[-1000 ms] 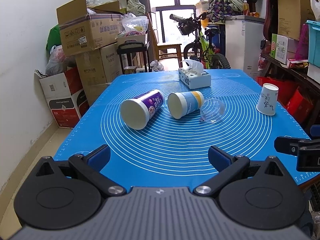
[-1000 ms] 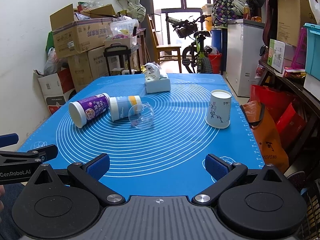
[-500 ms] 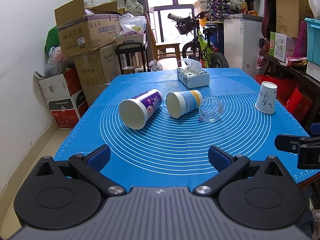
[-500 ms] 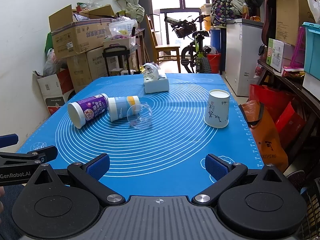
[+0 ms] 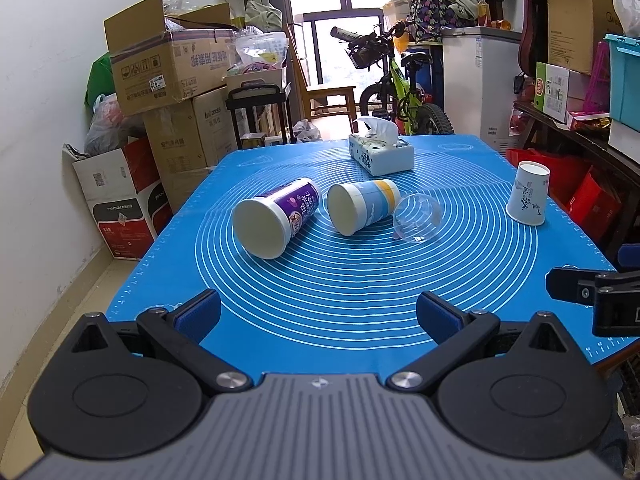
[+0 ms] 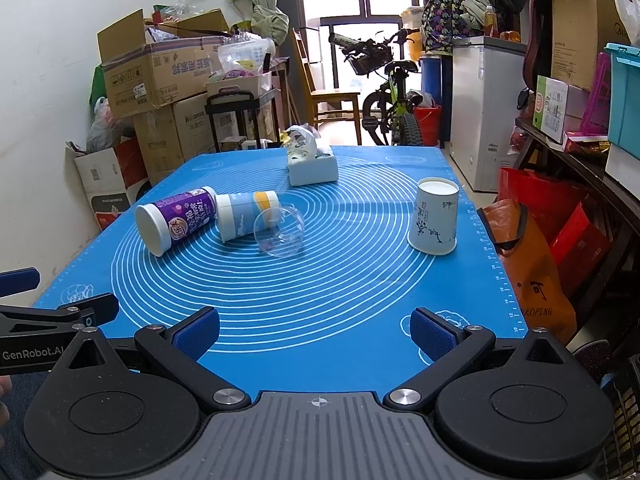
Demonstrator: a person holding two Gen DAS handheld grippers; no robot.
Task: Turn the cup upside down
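A white paper cup (image 5: 528,194) (image 6: 434,216) with dark print stands upside down at the right of the blue mat (image 5: 360,280) (image 6: 320,292). A purple cup (image 5: 276,218) (image 6: 176,222), a blue-and-yellow cup (image 5: 362,206) (image 6: 244,216) and a clear plastic cup (image 5: 418,218) (image 6: 280,234) lie on their sides mid-mat. My left gripper (image 5: 318,316) and right gripper (image 6: 314,330) are open and empty, above the mat's near edge, well short of the cups.
A tissue box (image 5: 380,152) (image 6: 312,166) stands at the mat's far end. Cardboard boxes (image 5: 168,68) stack at the left wall, a bicycle (image 5: 400,88) and a white freezer (image 5: 480,84) beyond the table, shelves at the right.
Both views drift slightly; the cups have not moved and both grippers stay open.
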